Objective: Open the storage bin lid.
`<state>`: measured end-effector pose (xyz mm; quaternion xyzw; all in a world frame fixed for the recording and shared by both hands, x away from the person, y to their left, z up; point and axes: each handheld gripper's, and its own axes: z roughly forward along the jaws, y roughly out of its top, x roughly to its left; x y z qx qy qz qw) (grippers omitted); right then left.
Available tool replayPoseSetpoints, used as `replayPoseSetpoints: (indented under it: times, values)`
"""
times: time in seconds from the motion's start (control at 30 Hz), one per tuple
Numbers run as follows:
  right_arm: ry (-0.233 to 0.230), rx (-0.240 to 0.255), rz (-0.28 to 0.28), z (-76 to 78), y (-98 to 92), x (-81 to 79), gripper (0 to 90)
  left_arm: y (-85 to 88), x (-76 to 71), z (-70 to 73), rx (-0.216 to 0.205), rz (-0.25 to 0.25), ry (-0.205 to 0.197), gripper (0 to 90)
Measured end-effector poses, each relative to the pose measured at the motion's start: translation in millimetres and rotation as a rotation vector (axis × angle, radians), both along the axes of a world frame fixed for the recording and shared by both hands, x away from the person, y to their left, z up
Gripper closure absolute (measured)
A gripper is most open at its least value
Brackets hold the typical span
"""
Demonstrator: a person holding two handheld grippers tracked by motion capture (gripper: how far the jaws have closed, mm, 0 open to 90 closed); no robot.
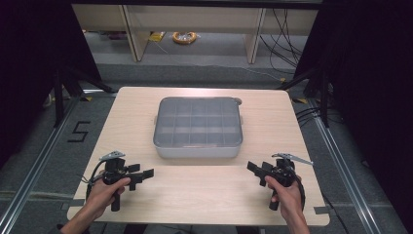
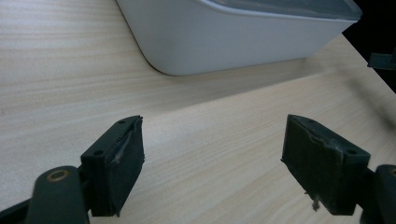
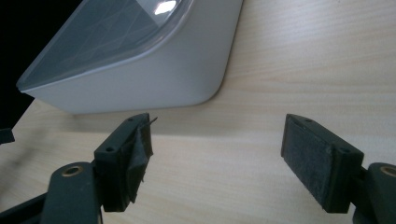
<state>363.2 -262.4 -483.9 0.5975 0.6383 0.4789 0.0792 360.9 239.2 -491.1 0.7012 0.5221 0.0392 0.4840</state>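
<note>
- The left hand (image 1: 103, 191) comes in from the near left edge in the high view; its forearm is cut off by the bottom of the frame.
- The left gripper (image 1: 146, 173) points level toward the right, over the near left part of the table (image 1: 204, 195). Its jaws stand wide apart with bare wood between them, as the left gripper view shows.
- In the left gripper view the grey box (image 2: 224, 37) is cut off by the top edge; its near rounded corner and side wall show.
- In the high view the grey box (image 1: 198, 148) sits in the middle of the table, toward the far side, well apart from both grippers. Its clear lid (image 1: 198, 119) is on. A grid of compartments shows through it, but what lies in them is too dim to make out.
- The right gripper (image 1: 252, 168) points level toward the left, over the near right part of the table. Its jaws are also spread apart, holding nothing.
- The right hand (image 1: 284, 192) grips the handle from below; its forearm runs off the near edge.
- In the right gripper view the lid glares, hiding the inside.
</note>
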Motion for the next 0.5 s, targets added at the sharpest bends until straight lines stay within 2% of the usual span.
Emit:
replayPoseSetpoints:
  times: [0.07,0.13,0.17,0.2,0.23,0.27,0.3,0.33,0.37,0.4,0.43,0.47,0.5]
  values:
    - [-0.008,0.0,-0.002,2.4,-0.5,5.3,25.5,0.8,2.1,1.2,0.003,-0.015,-0.011,20.3]
    - [0.025,0.031,-0.026,6.3,2.7,7.8,25.6,0.5,4.5,2.7,0.009,-0.016,-0.023,20.2]
    - [0.025,0.031,-0.026,6.3,2.7,7.8,25.6,0.5,4.5,2.7,0.009,-0.016,-0.023,20.2]
    - [0.009,0.01,-0.023,5.8,1.5,13.7,25.6,-0.3,6.7,4.0,0.008,-0.017,-0.03,20.1]
    - [0.017,0.021,-0.024,6.6,1.9,15.7,25.7,-0.3,6.7,4.0,0.008,-0.017,-0.03,20.2]
    - [0.045,0.049,-0.04,8.5,3.9,17.0,25.7,-1.2,8.2,6.0,0.001,-0.008,-0.042,20.2]
    - [0.014,0.032,-0.02,7.6,1.7,20.5,25.7,-0.5,9.2,7.5,0.003,-0.011,-0.042,20.2]
    - [0.207,0.163,-0.086,21.2,11.9,14.0,25.7,-0.4,10.2,8.6,-0.007,-0.016,-0.041,20.1]
    - [0.218,0.169,-0.094,23.8,13.0,15.2,25.6,-0.2,11.3,9.7,-0.007,-0.022,-0.043,20.0]
    - [0.098,0.116,-0.065,17.6,9.4,21.8,25.5,-0.7,12.2,10.7,-0.012,-0.022,-0.044,19.9]
    - [0.098,0.116,-0.065,17.6,9.4,21.8,25.5,-0.7,12.2,10.7,-0.012,-0.022,-0.044,19.6]
    - [0.061,0.094,-0.036,17.4,8.0,28.6,25.1,-2.7,15.4,11.7,0.009,-0.036,-0.044,19.5]
    - [-0.007,0.032,0.002,13.8,3.1,35.3,25.1,-3.5,17.3,11.6,0.005,-0.037,-0.044,19.5]
